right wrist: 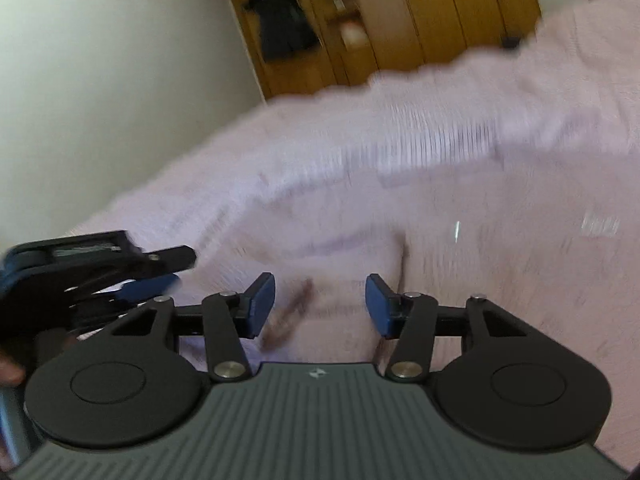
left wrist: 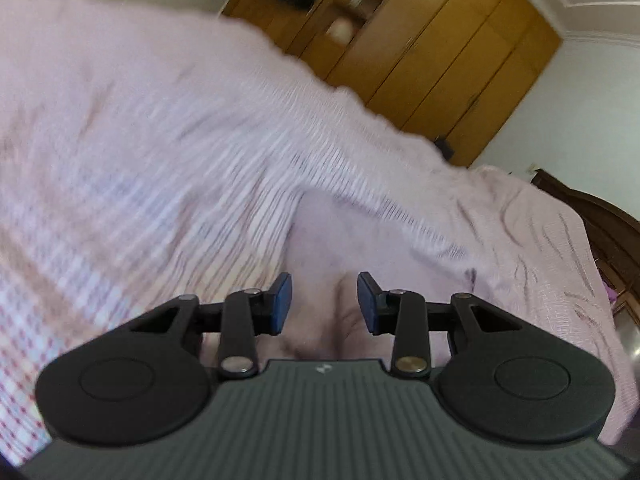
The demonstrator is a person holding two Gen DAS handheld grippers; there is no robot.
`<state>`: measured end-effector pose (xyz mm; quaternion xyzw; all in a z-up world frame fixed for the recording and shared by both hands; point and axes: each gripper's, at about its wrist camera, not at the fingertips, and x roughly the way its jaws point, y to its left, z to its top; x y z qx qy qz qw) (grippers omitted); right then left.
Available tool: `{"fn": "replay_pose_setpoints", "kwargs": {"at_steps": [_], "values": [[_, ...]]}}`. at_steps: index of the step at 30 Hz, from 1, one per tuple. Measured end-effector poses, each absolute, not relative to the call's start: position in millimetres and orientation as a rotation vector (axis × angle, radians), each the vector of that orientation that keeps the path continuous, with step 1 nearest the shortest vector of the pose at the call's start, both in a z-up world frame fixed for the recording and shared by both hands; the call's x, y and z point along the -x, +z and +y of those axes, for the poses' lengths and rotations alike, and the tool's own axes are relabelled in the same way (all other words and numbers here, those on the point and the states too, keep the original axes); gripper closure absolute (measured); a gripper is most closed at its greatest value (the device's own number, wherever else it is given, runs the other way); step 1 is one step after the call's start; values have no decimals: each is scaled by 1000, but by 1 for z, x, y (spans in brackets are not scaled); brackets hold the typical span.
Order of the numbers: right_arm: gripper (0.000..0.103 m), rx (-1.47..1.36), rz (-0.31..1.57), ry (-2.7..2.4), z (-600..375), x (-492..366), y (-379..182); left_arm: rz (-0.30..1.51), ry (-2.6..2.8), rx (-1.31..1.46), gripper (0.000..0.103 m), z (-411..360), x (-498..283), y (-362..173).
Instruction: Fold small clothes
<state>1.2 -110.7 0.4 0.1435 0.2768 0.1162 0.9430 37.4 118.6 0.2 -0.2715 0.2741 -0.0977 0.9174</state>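
Pale pink bedding (left wrist: 540,240) is covering the whole work surface, its far edge running against a white wall (right wrist: 100,80) and a wooden wardrobe (left wrist: 440,60) that is standing well back; a dark wooden bed frame (left wrist: 600,220) is showing at the right edge in the left wrist view. Both views are blurring with motion, so fine detail is hard to read.

Lying across the bedding is the small garment (left wrist: 140,160), a light pink ribbed or finely striped piece with a red-and-white checked part at the near left. It is spreading wide through the left and middle of the left wrist view, one edge sweeping off toward the far right, and bare bedding is leaving room on the right side.

Hovering just over the cloth, the left gripper (left wrist: 324,304) is standing partly open, its blue pads (left wrist: 282,300) pinching nothing. Beside it on the right, the right gripper (right wrist: 320,304) is gaping wider, also holding nothing, with wrinkled pink cloth lying beneath the gap.
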Motion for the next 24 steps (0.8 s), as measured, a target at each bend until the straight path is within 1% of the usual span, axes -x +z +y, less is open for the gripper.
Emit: {"fn": "replay_pose_setpoints", "kwargs": {"at_steps": [2, 6, 8, 9, 10, 11, 12, 13, 16, 21, 24], "values": [[45, -315, 600, 239, -109, -8, -9, 590, -195, 544, 65, 118, -39, -4], [40, -410, 578, 277, -108, -8, -17, 598, -193, 469, 65, 115, -39, -2], [40, -456, 572, 278, -105, -15, -20, 588, -177, 458, 65, 110, -41, 1], [43, -451, 576, 281, -103, -19, -19, 583, -169, 452, 65, 109, -41, 3], [58, -437, 576, 284, -99, -24, -17, 577, -160, 441, 65, 107, -41, 5], [67, -423, 580, 293, -96, -26, -15, 571, -150, 426, 65, 104, -42, 6], [79, -415, 576, 294, -95, -26, -13, 571, -139, 410, 65, 100, -45, 7], [85, -412, 565, 290, -97, -23, -13, 574, -125, 399, 65, 95, -51, 9], [89, -399, 520, 288, -100, -17, -2, 585, -99, 391, 65, 94, -60, 17], [89, -294, 405, 254, -115, -11, 31, 535, -87, 358, 65, 88, -58, 33], [90, -315, 386, 229, -136, -11, 46, 518, -106, 340, 65, 83, -55, 41]]}}
